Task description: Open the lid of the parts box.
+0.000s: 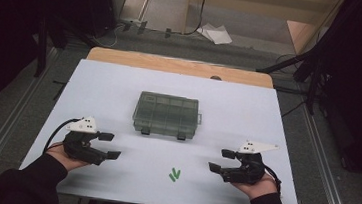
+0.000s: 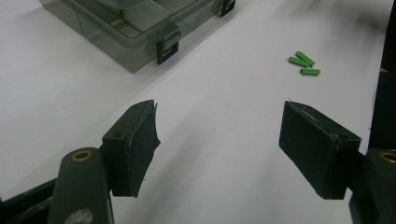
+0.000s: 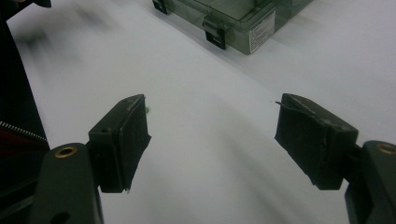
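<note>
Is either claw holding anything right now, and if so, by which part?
Nothing is held. The left claw and right claw are both open and empty above the white table sheet, apart from the small green plastic sticks.

The person wears black long sleeves that reach down to the wrists. Each hand carries a matte black two-jaw gripper. The left gripper has a pale grey three-cornered plate on top, marked with a few small dark dots, and a black cable that loops out from its rear. The right gripper bears a matching pale plate with a long pointed corner and a black cable at its outer side. In both gripper views the jaws end in thick, rectangular black pads with worn, slightly frayed edges, mounted on dark arms with brass-coloured round rivets.
</note>
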The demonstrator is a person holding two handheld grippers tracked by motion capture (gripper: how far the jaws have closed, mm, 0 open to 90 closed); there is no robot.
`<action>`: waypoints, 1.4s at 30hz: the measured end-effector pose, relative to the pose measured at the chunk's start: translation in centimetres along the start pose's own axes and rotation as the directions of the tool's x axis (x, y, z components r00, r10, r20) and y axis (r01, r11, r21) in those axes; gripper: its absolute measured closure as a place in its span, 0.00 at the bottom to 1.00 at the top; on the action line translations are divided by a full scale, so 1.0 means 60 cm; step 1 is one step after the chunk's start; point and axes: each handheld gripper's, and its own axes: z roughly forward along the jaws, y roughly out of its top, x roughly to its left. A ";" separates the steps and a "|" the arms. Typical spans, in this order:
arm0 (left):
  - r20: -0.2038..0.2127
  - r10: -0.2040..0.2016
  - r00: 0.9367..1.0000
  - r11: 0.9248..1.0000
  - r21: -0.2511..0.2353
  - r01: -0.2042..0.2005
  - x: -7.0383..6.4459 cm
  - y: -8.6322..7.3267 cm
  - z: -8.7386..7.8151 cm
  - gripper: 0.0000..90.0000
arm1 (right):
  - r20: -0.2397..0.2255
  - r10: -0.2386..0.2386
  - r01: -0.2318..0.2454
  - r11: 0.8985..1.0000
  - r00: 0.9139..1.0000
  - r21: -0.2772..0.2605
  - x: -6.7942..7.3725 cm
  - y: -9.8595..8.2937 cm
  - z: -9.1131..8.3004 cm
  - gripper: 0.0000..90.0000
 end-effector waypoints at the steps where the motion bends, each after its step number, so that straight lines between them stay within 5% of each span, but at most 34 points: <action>1: -0.002 0.001 1.000 1.000 0.004 -0.001 0.000 0.000 -0.001 0.30 | 0.002 -0.001 0.001 1.000 1.000 0.001 0.000 0.000 0.000 0.29; 34: -0.001 -0.024 1.000 1.000 -0.010 0.024 0.002 0.002 -0.001 0.30 | 0.012 0.021 -0.021 1.000 1.000 0.000 -0.003 0.000 0.001 0.30; 42: -0.011 -0.041 0.999 0.999 -0.010 0.041 0.004 0.005 -0.003 0.30 | 0.030 0.065 -0.064 0.998 0.997 -0.014 -0.003 0.004 0.001 0.30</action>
